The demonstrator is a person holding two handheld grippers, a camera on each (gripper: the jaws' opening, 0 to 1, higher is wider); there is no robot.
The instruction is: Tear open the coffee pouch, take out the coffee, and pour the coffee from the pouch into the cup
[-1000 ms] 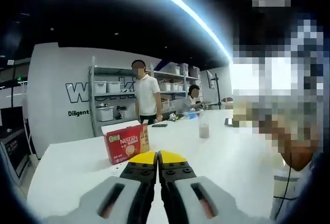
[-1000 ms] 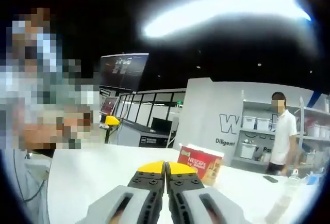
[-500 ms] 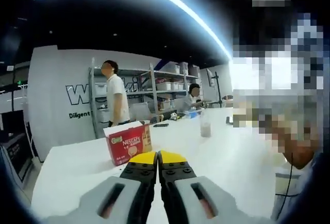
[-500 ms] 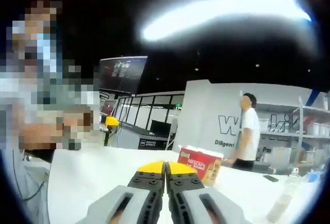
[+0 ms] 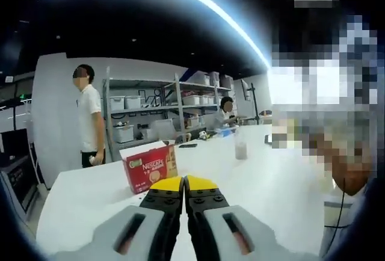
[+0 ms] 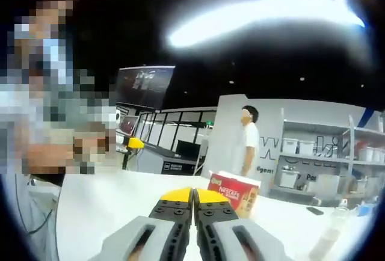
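Note:
A red Nescafe box (image 5: 148,167) stands on the white table (image 5: 271,183), just beyond my left gripper (image 5: 183,183), whose yellow-tipped jaws are shut with nothing between them. Farther off to the right stands a clear cup (image 5: 239,150) with a brownish fill. In the right gripper view the same Nescafe box (image 6: 236,192) sits just past my right gripper (image 6: 193,195), also shut and holding nothing. The clear cup (image 6: 332,231) shows faintly at the lower right of that view. I see no coffee pouch.
A person in a white shirt (image 5: 90,125) stands behind the table's far left end; another person (image 5: 226,113) sits at its far end. Storage shelves (image 5: 150,113) line the wall behind. A dark phone (image 5: 186,145) lies on the table beyond the box.
The standing person has walked left along the wall behind the table. Both grippers and the box have stayed where they were.

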